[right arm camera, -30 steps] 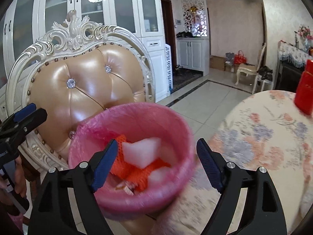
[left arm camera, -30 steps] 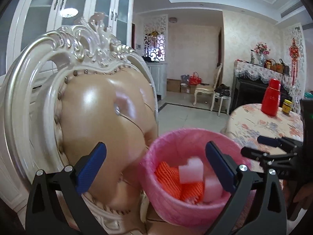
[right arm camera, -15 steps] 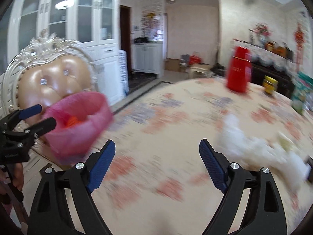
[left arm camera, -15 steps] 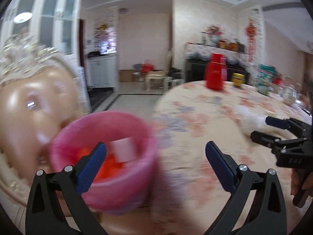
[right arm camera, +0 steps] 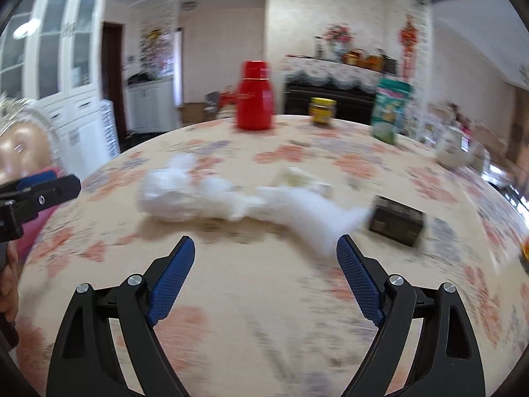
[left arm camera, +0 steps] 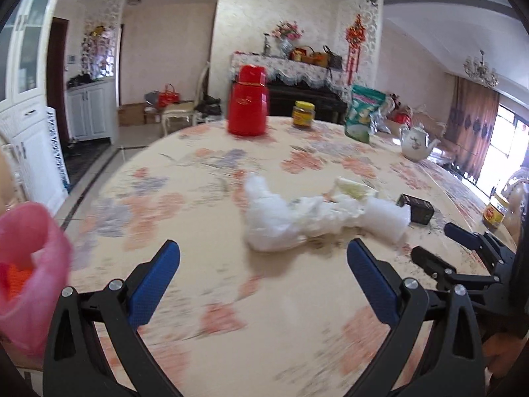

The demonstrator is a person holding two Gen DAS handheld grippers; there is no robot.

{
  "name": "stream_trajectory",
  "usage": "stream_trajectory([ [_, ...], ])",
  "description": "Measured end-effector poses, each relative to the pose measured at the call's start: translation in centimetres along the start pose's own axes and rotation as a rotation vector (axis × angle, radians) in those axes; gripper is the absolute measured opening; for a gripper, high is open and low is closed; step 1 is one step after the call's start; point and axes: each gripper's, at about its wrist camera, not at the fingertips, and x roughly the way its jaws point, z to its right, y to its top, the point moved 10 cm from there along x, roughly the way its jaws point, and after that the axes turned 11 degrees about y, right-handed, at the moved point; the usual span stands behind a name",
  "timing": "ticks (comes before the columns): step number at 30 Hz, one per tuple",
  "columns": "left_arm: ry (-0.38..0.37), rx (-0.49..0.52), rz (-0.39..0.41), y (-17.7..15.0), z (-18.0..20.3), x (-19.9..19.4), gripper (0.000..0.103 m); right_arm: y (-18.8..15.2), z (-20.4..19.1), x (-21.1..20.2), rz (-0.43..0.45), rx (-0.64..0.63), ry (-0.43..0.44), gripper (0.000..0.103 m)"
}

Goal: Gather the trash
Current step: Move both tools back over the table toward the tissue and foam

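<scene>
White plastic trash (left arm camera: 297,221) on table, ahead of both spread tools

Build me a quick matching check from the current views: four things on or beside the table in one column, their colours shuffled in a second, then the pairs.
Things:
1. flask
2. bin liner
3. crumpled bag
4. small box

Colours:
A. white
B. black
C. red
D. pink

Pairs: 1-C, 2-D, 3-A, 4-B

Both the left gripper and the right gripper are open and empty above the table.
</scene>
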Motion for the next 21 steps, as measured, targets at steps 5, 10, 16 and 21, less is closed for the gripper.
stream_trajectory([
  [5,-0.012,0.067,-0.015,0.3,4.8,2.9,0.098,-0.8,5.7,-0.7,0.023,0.137,-0.051,0.083],
  [10,-0.003,0.066,-0.058,1.4,7.0,6.9,0.098,-1.3,8.6,-0.5,0.008,0.190,-0.096,0.083],
  [16,-0.018,-0.003,-0.043,2.4,7.6,8.1,0.098,-1.6,8.7,-0.4,-0.002,0.208,-0.091,0.083],
  [21,-0.048,0.075,-0.040,0.6,8.0,8.4,0.098,-1.9,8.6,0.3,-0.037,0.217,-0.092,0.083],
])
